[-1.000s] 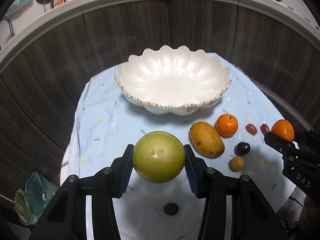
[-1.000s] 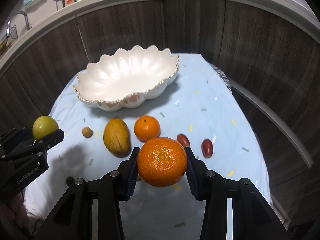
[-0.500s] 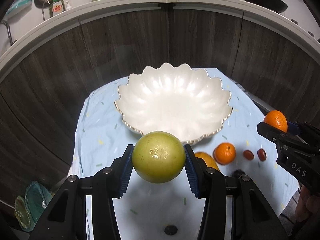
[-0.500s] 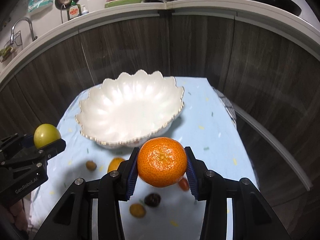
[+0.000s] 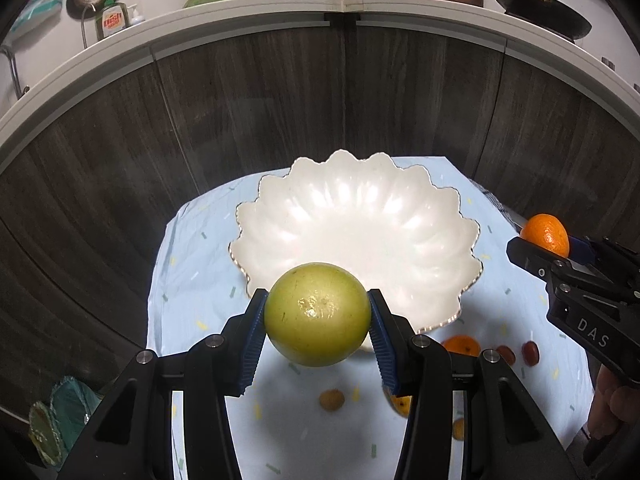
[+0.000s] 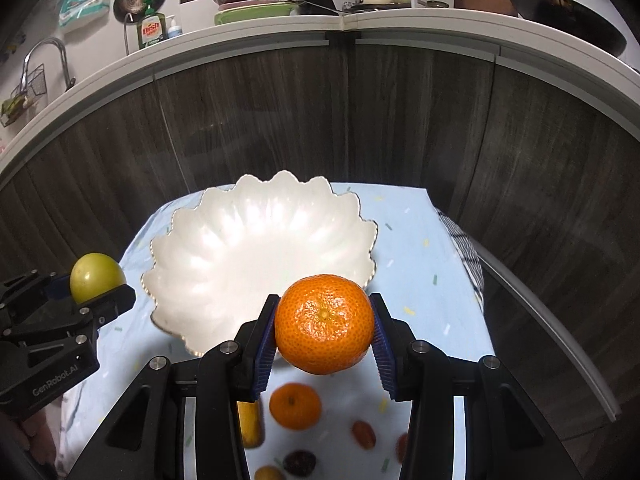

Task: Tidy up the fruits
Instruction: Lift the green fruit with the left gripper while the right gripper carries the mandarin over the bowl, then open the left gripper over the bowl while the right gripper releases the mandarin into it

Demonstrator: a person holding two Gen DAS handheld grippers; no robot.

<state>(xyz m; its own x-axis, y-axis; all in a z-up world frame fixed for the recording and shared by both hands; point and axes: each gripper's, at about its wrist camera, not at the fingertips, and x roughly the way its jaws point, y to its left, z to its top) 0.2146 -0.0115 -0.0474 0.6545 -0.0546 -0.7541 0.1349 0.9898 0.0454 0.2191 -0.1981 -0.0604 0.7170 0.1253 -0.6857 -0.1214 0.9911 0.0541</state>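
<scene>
A round yellow-green citrus fruit (image 5: 317, 314) sits clamped between the blue ribbed pads of the left claw (image 5: 317, 316), held in the air in front of the near rim of a white scalloped bowl (image 5: 356, 236). In the right wrist view the same green fruit (image 6: 96, 277) shows at the far left, pinched in the left claw (image 6: 94, 292), beside the bowl's left edge.

A mandarin (image 6: 324, 324) is gripped between the pads of the right claw (image 6: 324, 326), also off the surface and in front of the bowl's (image 6: 260, 248) near rim, towards its right side. From the left wrist view this mandarin (image 5: 546, 234) appears at the right, held in the right claw (image 5: 548, 246), which bears the letters "DAS"; part of a hand (image 5: 612, 412) shows beneath it.

The bowl has a thin gold edge and nothing lies in it. It stands on a pale blue cloth (image 5: 192, 280) with small coloured flecks that covers the surface.

More fruit lies on the cloth nearer the cameras: a second mandarin (image 6: 295, 406), a yellow mango (image 6: 250, 424) partly hidden by a claw finger, two small reddish fruits (image 5: 530, 353), a dark round fruit (image 6: 300, 463) and a small brownish one (image 5: 331, 400).

Behind the surface runs a dark wood-grain panel (image 5: 248, 100) topped by a white ledge (image 6: 240, 36), with a dish-soap bottle (image 6: 150, 30), pans and crockery above.
</scene>
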